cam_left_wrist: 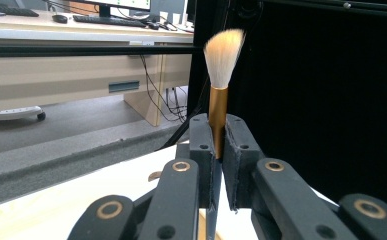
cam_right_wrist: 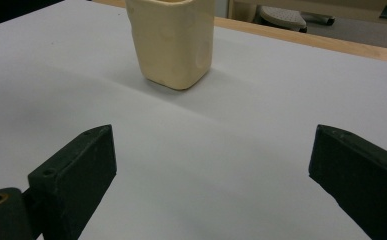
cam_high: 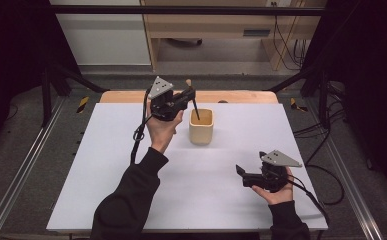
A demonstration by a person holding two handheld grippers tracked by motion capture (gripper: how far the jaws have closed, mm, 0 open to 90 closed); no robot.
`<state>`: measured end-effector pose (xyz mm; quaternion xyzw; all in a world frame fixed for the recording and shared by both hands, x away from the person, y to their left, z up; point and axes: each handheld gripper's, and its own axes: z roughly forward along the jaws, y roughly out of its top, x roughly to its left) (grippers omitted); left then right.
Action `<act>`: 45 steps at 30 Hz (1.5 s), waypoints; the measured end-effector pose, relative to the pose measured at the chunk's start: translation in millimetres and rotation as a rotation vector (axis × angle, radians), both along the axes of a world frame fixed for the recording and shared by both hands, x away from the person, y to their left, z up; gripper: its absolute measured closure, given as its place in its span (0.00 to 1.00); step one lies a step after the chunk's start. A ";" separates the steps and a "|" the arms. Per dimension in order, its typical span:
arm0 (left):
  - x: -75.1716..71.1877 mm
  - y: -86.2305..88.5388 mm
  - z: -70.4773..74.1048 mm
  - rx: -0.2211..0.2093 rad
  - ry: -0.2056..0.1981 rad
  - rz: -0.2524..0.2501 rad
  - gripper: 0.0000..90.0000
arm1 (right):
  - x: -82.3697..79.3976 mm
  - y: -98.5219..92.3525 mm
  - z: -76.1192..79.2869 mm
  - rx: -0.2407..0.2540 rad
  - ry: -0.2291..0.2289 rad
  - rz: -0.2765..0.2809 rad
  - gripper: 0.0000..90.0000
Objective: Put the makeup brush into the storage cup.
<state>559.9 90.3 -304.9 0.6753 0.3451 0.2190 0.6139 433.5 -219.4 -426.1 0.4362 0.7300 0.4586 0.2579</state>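
Left fingers [cam_left_wrist: 219, 150] clamp the brush [cam_left_wrist: 220, 95] over the cup [cam_high: 201, 126]; right fingers [cam_right_wrist: 211, 175] gape empty.

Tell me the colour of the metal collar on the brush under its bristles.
Gold, on the brush clamped in the left gripper; clearest in the left gripper view.

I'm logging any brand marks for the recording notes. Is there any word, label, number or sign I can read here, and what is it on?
None can be read.
The cream cup is plain on the sides that show.
The brush in the left tool has a bare gold ferrule.
The pale label on the desk drawer is too blurred to read.
The yellow-and-black floor tape carries stripes, no text.
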 end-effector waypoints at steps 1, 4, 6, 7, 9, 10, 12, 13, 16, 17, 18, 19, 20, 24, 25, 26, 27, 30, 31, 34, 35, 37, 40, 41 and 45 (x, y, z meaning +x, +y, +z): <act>1.5 -0.6 0.2 0.002 -0.002 0.001 0.93 | 0.1 0.0 -0.1 -0.001 0.001 0.000 0.06; 7.1 -1.6 0.8 -0.005 0.001 0.007 0.93 | 0.1 0.4 -0.2 0.002 0.001 0.002 0.06; 10.2 -2.7 1.4 0.002 -0.002 0.013 0.93 | 0.1 0.6 -0.4 0.004 0.004 0.001 0.06; 11.7 -3.2 1.7 0.005 -0.002 0.015 0.93 | 0.2 0.7 -0.6 0.004 0.004 0.002 0.06; 14.7 -3.8 1.6 0.008 -0.002 0.017 0.93 | 0.5 0.5 -0.7 0.001 0.004 0.003 0.06; 16.1 -4.3 1.0 0.007 0.000 0.019 0.93 | 0.7 0.4 -0.9 -0.001 0.002 0.002 0.06; 19.2 -5.1 -1.7 0.012 0.004 0.021 0.93 | 0.5 0.5 -0.7 0.001 0.004 0.003 0.06; 20.1 -5.3 -2.7 0.015 0.008 0.021 0.93 | 0.5 0.4 -0.7 0.001 0.004 0.003 0.06; 23.8 -5.9 -7.0 0.038 0.008 0.023 0.93 | 0.4 0.1 -0.4 0.002 0.003 0.005 0.06; 24.5 -5.7 -8.0 0.044 0.011 0.023 0.93 | 0.5 0.0 -0.4 0.002 0.003 0.003 0.06; 25.3 -6.1 -9.3 0.046 0.010 0.026 0.93 | 0.5 -0.1 -0.3 -0.001 0.004 -0.002 0.06; 25.9 -5.9 -10.3 0.053 0.012 0.026 0.93 | 0.7 -0.2 -0.6 0.002 0.003 -0.002 0.05; 26.6 -6.0 -11.6 0.055 0.015 0.027 0.93 | 0.9 -0.5 -0.7 -0.001 0.004 -0.003 0.05; 29.7 -5.8 -17.8 0.072 0.022 0.033 0.93 | 0.8 -0.4 -0.8 -0.003 0.004 -0.001 0.05; 30.6 -5.6 -19.3 0.077 0.024 0.033 0.93 | 0.8 -0.4 -0.9 -0.003 0.005 -0.001 0.05; 31.4 -5.3 -20.8 0.081 0.024 0.033 0.93 | 0.9 -0.3 -0.9 -0.004 0.005 -0.001 0.05; 32.1 -5.0 -22.2 0.082 0.030 0.031 0.93 | 0.9 -0.3 -0.9 -0.004 0.005 -0.001 0.05; 33.2 -4.8 -26.1 0.083 0.040 0.030 0.93 | 1.1 0.0 -1.4 -0.007 0.006 -0.001 0.05; 33.4 -4.8 -27.5 0.087 0.042 0.030 0.93 | 1.2 0.1 -1.5 -0.009 0.007 -0.001 0.05; 33.8 -4.6 -31.8 0.087 0.051 0.031 0.93 | 1.2 0.7 -1.9 -0.006 0.008 0.001 0.05; 34.0 -4.5 -32.9 0.087 0.055 0.031 0.93 | 1.0 0.8 -1.8 -0.004 0.010 0.001 0.05; 34.1 -4.5 -34.8 0.088 0.057 0.030 0.93 | 1.2 0.6 -1.8 -0.006 0.008 0.001 0.05; 33.7 -5.0 -38.2 0.097 0.061 0.025 0.93 | 1.2 0.6 -1.9 -0.007 0.008 -0.001 0.05; 33.6 -5.0 -39.7 0.107 0.061 0.024 0.93 | 1.2 0.6 -1.9 -0.007 0.008 -0.001 0.05; 33.1 -6.5 -45.8 0.116 0.072 0.024 0.93 | 1.2 0.9 -2.1 -0.007 0.008 0.001 0.05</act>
